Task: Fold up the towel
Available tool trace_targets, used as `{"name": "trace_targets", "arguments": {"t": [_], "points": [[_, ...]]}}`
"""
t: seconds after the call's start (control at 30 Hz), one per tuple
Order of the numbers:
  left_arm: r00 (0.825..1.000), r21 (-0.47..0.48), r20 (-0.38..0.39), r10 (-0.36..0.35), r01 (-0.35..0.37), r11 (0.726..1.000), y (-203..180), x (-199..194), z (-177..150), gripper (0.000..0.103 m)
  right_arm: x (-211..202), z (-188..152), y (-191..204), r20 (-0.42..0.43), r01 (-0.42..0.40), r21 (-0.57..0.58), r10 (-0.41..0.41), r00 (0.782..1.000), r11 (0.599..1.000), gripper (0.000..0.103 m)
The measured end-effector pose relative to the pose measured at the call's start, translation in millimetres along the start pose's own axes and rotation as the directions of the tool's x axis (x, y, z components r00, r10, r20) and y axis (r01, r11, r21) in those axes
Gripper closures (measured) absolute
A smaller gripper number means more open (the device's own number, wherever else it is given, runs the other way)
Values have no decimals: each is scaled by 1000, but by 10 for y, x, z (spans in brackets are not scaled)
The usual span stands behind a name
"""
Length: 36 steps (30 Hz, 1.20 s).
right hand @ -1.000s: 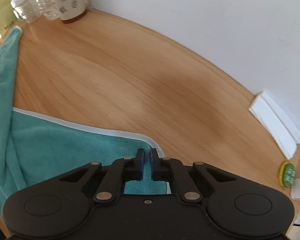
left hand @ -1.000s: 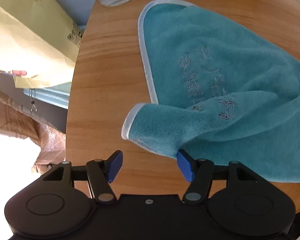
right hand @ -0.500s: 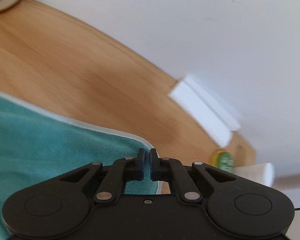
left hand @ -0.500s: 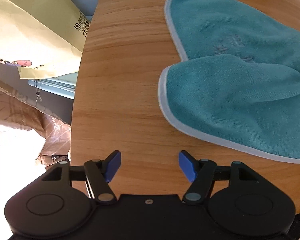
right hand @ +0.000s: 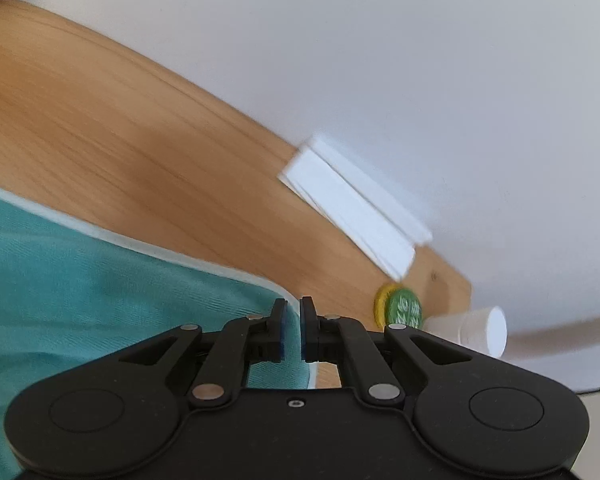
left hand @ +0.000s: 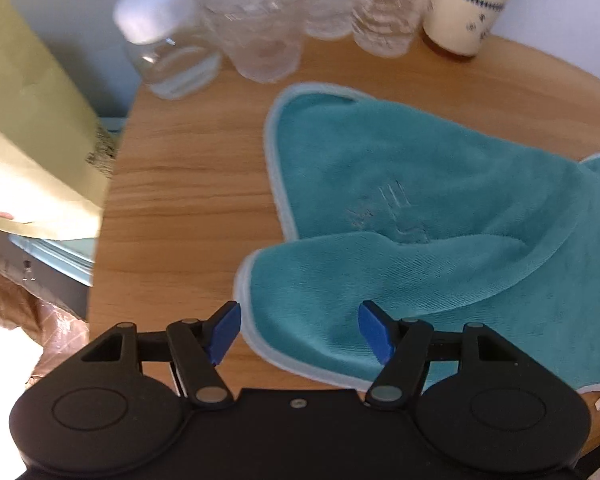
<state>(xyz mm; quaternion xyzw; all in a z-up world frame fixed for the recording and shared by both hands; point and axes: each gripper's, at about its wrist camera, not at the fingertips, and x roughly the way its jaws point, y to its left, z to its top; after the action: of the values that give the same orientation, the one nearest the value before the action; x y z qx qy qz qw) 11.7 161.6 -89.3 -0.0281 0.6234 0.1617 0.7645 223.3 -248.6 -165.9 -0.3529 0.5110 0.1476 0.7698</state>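
Teal towel (left hand: 440, 200): lies rumpled on the wooden bench (left hand: 188, 184), one near corner flap folded over the rest, pale piping along every edge; faint stitched marks show near its middle.
Towel seen from the right wrist (right hand: 100, 300): teal cloth fills the lower left, its piped corner reaching up to the right fingers.
Left gripper (left hand: 299, 330): blue-tipped fingers (left hand: 224, 330) stand wide apart and hold nothing; the folded flap's edge lies between and below them.
Right gripper (right hand: 294, 330): fingers drawn together with only a thin slit between the pads, pinching the towel's corner, whose cloth hangs under them.
Bench far edge, left wrist view: clear plastic bottles (left hand: 268, 32) stand in a blurred cluster, a clear jar with a white lid (left hand: 164, 44) at the left, a cream container with dark print (left hand: 472, 4) at the right.
Off the bench to the left: a yellow paper sheet (left hand: 32, 152) hangs over pale blue flat items.
Right wrist view, along the white wall (right hand: 380, 60): a white flat block (right hand: 352, 208) lies on the wood, then a green-and-yellow round cap (right hand: 400, 308), then a white tube-shaped thing (right hand: 476, 328) lying on its side.
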Motion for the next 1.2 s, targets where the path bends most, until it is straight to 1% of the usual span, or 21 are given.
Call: {"name": "trace_targets", "arguments": {"t": [0.03,0.1,0.13,0.2,0.27,0.33,0.4,0.53,0.67,0.77,0.87,0.93,0.97,1.03,1.1,1.17,1.2], "points": [[1000,8,-5,4,-4,1000,-17,23,-10,37,-24,9,12,10,-14,10,14,1000,1000,97],[999,35,-44,30,-28,999,-73,120,-60,36,-15,8,-3,14,-50,45,50,999,998,96],[999,30,-39,29,-28,999,-69,133,-90,36,9,-4,-20,8,-72,70,72,997,995,96],[999,-2,-36,17,-17,1000,-15,133,-153,33,77,-57,-54,-11,-89,106,91,996,990,96],[998,-67,-56,-3,-1,998,67,146,-232,33,109,-125,-91,-2,-74,124,75,997,990,96],[998,-60,-61,11,-15,998,78,142,-307,30,128,-183,-91,-7,-20,106,21,1000,994,96],[998,-48,-61,29,-32,998,80,132,-375,26,171,-214,-117,-14,15,96,-14,1000,995,96],[996,-77,-85,34,-41,996,101,128,-442,26,221,-220,-231,-33,26,129,-21,999,991,98],[991,-79,-118,55,-65,995,86,118,-543,26,272,-226,-345,-51,36,163,-28,998,986,98],[988,-104,-145,61,-77,992,90,109,-647,26,309,-231,-431,-66,45,188,-33,997,981,98],[982,-97,-179,68,-86,992,41,94,-729,27,325,-235,-466,-72,50,198,-36,997,979,98],[980,-112,-197,41,-64,992,55,69,-724,32,312,-215,-459,-78,48,184,-34,996,982,98],[981,-121,-193,34,-58,991,62,21,-716,32,263,-207,-441,-62,46,179,-36,997,983,98],[985,-118,-166,43,-63,991,55,-100,-683,31,182,-192,-408,-40,41,164,-35,999,986,96],[991,-104,-130,42,-55,993,67,-250,-619,31,72,-171,-356,-21,35,138,-32,999,990,89],[996,-99,-78,36,-44,994,132,-457,-519,30,-68,-166,-305,12,18,124,-20,1000,992,78],[998,-106,-53,29,-34,994,172,-532,-475,28,-158,-179,-267,24,3,119,-6,1000,993,76]]}}
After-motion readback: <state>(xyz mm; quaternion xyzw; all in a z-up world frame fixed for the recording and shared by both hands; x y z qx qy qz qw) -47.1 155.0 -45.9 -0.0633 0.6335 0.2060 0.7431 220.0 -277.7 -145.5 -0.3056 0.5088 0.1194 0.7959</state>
